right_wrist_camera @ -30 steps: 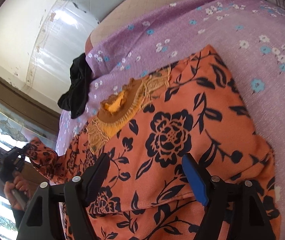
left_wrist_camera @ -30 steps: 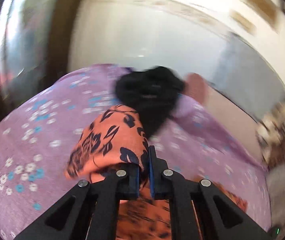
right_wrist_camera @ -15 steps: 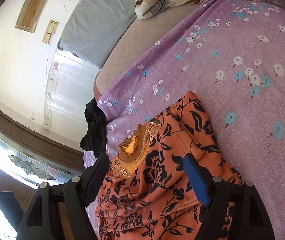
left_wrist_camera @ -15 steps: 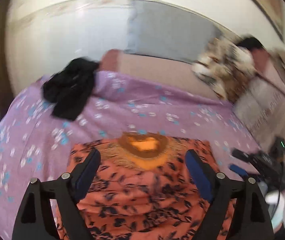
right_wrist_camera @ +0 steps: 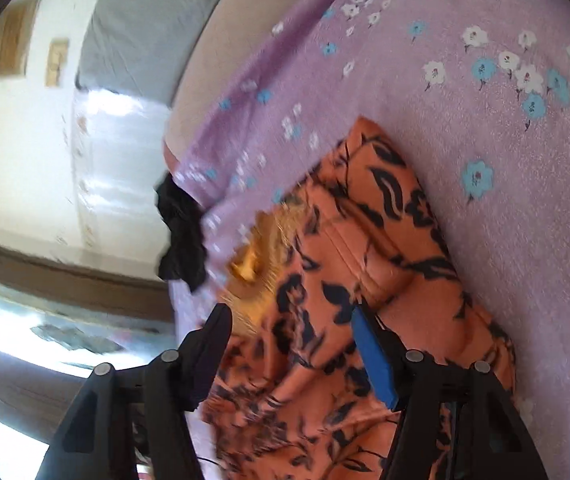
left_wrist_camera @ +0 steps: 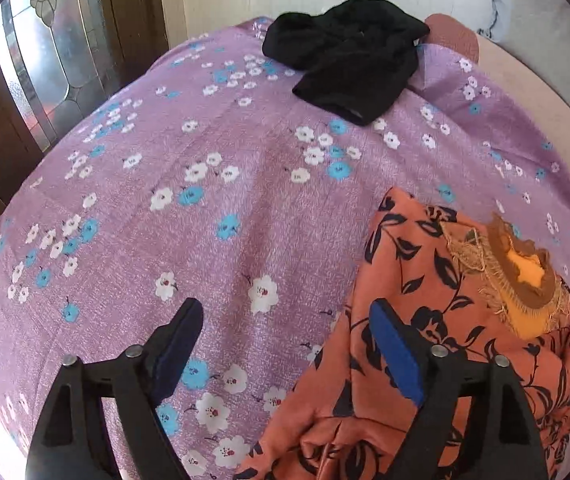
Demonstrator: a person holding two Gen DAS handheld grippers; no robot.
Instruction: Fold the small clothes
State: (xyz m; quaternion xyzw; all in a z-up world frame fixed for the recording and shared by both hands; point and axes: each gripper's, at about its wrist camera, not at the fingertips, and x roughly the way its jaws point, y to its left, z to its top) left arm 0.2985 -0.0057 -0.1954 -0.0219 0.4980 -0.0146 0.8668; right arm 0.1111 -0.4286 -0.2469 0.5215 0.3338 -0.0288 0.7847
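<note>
A purple bedsheet (left_wrist_camera: 221,184) printed with white and blue flowers is covering the bed. A wooden door with patterned glass (left_wrist_camera: 33,52) is standing at the left. A grey cushion (right_wrist_camera: 141,28) is leaning against the white wall (right_wrist_camera: 17,128), which is carrying two small brownish plates (right_wrist_camera: 11,36).

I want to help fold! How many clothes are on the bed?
2: the orange flowery top lies near the grippers, and the black garment is bunched at the bed's far edge. More could be hidden outside the view.
</note>
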